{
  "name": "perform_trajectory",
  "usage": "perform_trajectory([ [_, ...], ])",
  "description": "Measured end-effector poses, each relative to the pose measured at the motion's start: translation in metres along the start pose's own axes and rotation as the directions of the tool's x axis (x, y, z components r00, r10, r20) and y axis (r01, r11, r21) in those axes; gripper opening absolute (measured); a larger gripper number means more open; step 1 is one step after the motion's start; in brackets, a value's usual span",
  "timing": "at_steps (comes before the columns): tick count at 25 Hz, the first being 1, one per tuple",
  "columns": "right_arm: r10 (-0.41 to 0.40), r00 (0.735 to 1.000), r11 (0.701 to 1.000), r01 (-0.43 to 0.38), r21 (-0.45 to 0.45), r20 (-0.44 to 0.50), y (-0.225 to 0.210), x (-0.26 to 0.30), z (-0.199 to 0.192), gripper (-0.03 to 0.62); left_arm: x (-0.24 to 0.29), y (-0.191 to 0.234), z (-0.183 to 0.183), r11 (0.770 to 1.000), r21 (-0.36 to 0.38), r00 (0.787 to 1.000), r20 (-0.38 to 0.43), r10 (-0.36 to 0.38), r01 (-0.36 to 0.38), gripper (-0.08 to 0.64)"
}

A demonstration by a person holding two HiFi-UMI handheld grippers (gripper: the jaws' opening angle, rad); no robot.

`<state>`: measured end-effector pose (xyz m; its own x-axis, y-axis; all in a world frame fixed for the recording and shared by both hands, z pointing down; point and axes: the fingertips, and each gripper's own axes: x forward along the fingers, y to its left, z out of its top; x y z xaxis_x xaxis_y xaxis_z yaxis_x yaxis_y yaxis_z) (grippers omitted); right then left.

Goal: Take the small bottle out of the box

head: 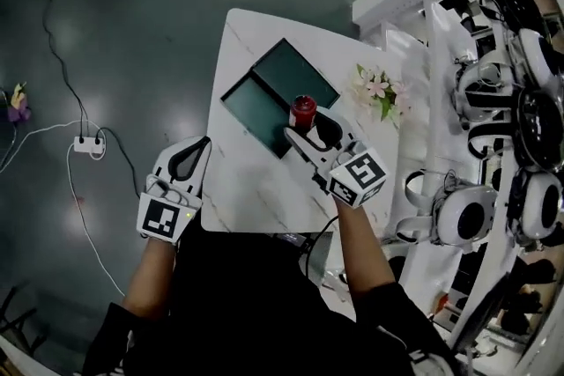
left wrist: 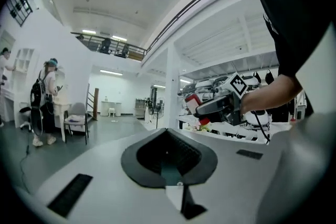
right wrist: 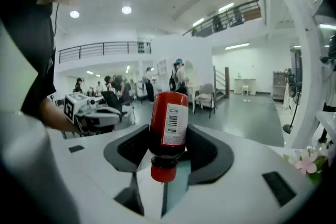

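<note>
Left claw [head: 199, 147] low at left, jaws together, empty; right claw [head: 308, 126] forward, tight on the small bottle [head: 302, 110]

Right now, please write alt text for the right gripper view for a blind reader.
The right gripper is shut on a small red bottle, cap toward the camera; the left gripper shows behind at left.

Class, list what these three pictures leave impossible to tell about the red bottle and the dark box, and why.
1. Print on the bottle: right gripper view, too small and blurred; only a barcode shows.
2. Box edge under the right gripper: head view, covered by its jaws and the bottle.
3. Whether the box holds anything else: head view, interior dark and too small.
</note>
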<state>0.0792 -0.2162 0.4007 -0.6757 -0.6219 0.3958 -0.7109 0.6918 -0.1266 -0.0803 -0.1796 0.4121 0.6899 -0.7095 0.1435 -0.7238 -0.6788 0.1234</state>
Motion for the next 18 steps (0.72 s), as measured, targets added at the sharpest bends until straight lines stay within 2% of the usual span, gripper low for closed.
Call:
perform_trajectory([
  [1, -0.008, 0.997, 1.0, 0.008, -0.002, 0.081, 0.007, -0.02, 0.015, 0.238, -0.006, -0.008, 0.012, 1.0, 0.024, 1.0, 0.009, 0.008, -0.008, 0.015],
  [3, -0.028, 0.972, 0.999, 0.033, -0.019, 0.234, 0.022, -0.06, 0.042, 0.238, -0.02, -0.023, 0.036, 0.998, 0.055, 0.999, 0.028, 0.031, -0.032, 0.015],
  [6, -0.063, 0.91, 0.995, 0.089, -0.043, 0.41, 0.052, -0.123, 0.067, 0.238, -0.048, -0.052, 0.068, 0.995, 0.079, 0.996, 0.062, 0.058, -0.062, 0.015],
  [9, -0.104, 0.841, 0.988, 0.148, -0.041, 0.531, 0.078, -0.184, 0.076, 0.238, -0.077, -0.082, 0.092, 0.992, 0.097, 0.993, 0.097, 0.069, -0.078, 0.015],
  [11, -0.134, 0.802, 0.983, 0.183, -0.026, 0.582, 0.092, -0.219, 0.071, 0.238, -0.097, -0.1, 0.103, 0.99, 0.11, 0.99, 0.117, 0.073, -0.086, 0.015],
  [14, -0.192, 0.762, 0.973, 0.228, 0.022, 0.619, 0.101, -0.265, 0.053, 0.238, -0.116, -0.126, 0.112, 0.99, 0.127, 0.989, 0.143, 0.044, -0.063, 0.015],
  [16, -0.234, 0.746, 0.965, 0.255, 0.057, 0.624, 0.106, -0.288, 0.039, 0.238, -0.124, -0.139, 0.117, 0.99, 0.133, 0.988, 0.154, 0.02, -0.041, 0.015],
  [18, -0.266, 0.741, 0.958, 0.273, 0.086, 0.616, 0.113, -0.302, 0.023, 0.238, -0.134, -0.149, 0.12, 0.989, 0.141, 0.988, 0.156, 0.009, -0.032, 0.015],
])
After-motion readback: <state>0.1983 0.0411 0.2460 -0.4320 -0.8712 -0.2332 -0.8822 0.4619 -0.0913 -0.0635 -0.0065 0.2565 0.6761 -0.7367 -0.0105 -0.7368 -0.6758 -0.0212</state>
